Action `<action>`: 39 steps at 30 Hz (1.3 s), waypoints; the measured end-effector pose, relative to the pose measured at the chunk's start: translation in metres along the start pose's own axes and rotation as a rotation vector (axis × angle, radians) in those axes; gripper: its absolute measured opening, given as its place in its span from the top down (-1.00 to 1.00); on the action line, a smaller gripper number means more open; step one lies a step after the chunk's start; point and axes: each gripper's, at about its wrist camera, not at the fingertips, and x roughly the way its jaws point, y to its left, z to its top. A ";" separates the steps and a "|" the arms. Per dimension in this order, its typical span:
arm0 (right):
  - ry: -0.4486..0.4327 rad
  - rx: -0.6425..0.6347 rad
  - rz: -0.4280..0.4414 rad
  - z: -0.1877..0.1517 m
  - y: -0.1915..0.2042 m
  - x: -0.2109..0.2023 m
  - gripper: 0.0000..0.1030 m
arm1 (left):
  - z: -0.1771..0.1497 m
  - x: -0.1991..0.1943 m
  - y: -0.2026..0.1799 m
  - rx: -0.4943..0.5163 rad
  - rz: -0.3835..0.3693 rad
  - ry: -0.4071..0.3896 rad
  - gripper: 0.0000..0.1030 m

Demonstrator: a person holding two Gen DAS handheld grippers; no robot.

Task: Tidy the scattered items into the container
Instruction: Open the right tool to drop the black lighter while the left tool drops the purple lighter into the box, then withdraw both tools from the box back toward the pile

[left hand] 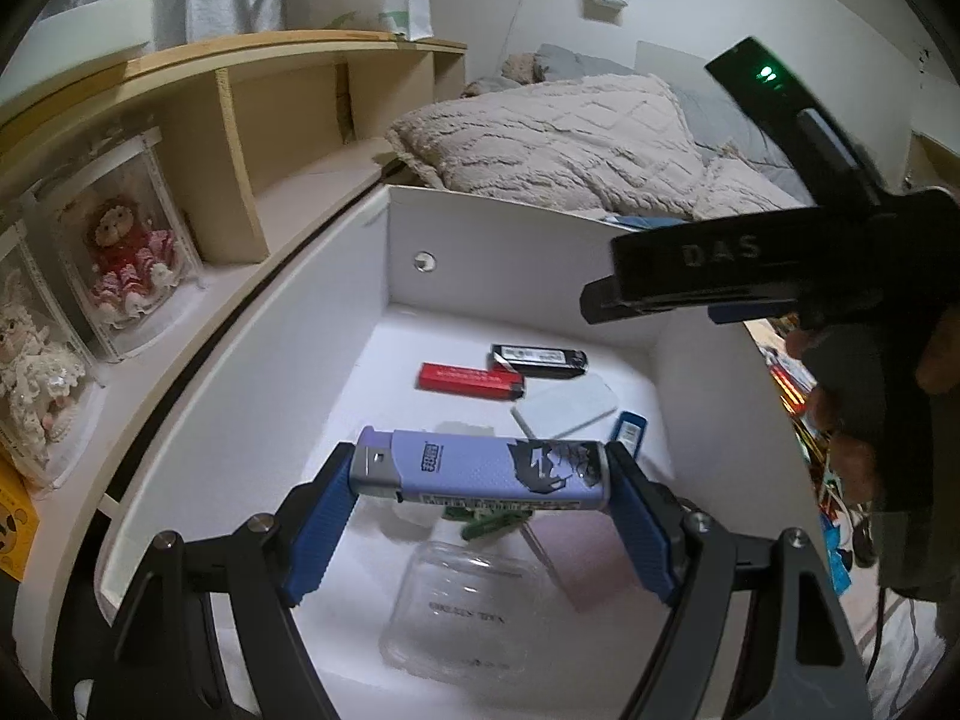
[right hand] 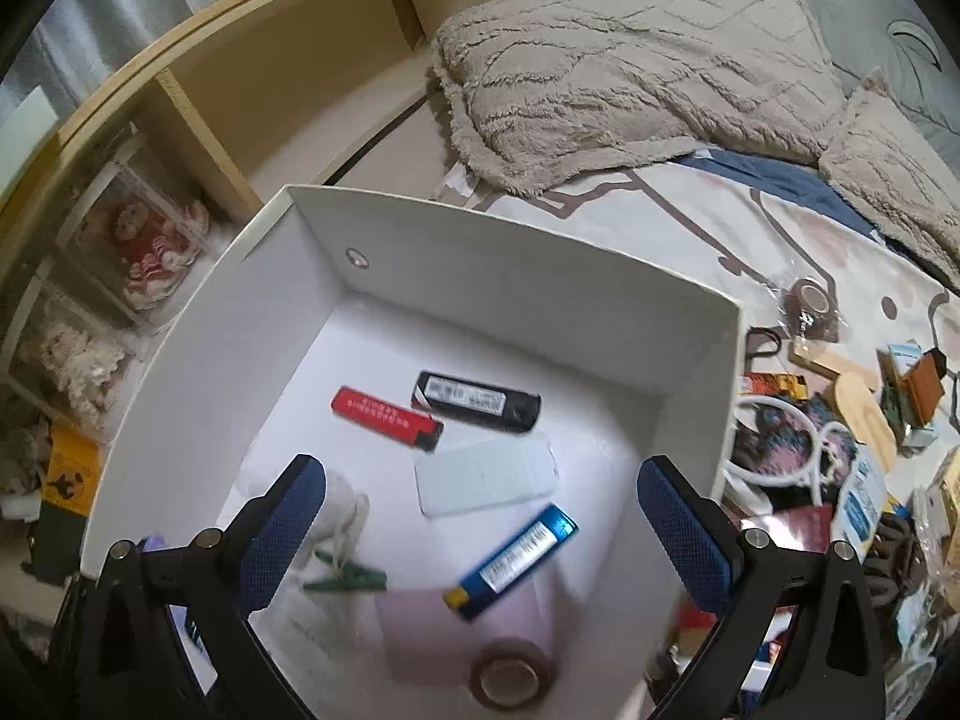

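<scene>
A white open box [left hand: 510, 252] lies on the bed. My left gripper [left hand: 480, 468] hovers over it, shut on a purple lighter [left hand: 456, 468] that is clamped end to end between the blue pads. In the right wrist view my right gripper [right hand: 480, 468] is wide open above the box [right hand: 540, 282], with nothing between its fingers. Below it a blue lighter [right hand: 513, 561] lies on the box floor, untouched. Also in the box are a red lighter [right hand: 387, 418], a black lighter [right hand: 477, 401], a white flat case [right hand: 486, 474], a green clip [right hand: 348, 576] and a tape roll [right hand: 510, 675].
Several loose items [right hand: 840, 450] are heaped on the bedsheet right of the box, among them a bagged brown tape roll [right hand: 807, 300]. A beige fleece blanket [right hand: 630, 60] lies behind. A wooden shelf [left hand: 240, 120] with boxed dolls [left hand: 129, 264] runs along the left.
</scene>
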 end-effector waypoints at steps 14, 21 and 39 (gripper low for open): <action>-0.047 -0.119 0.014 -0.025 0.015 -0.029 -1.00 | -0.002 -0.013 -0.008 0.002 -0.002 -0.045 -0.74; -0.090 -0.135 0.015 -0.033 0.023 -0.034 -1.00 | -0.003 -0.019 -0.002 -0.019 -0.001 -0.061 -0.74; -0.248 -0.145 0.021 -0.058 0.013 -0.078 -1.00 | -0.001 -0.045 0.011 -0.083 0.024 -0.138 -1.00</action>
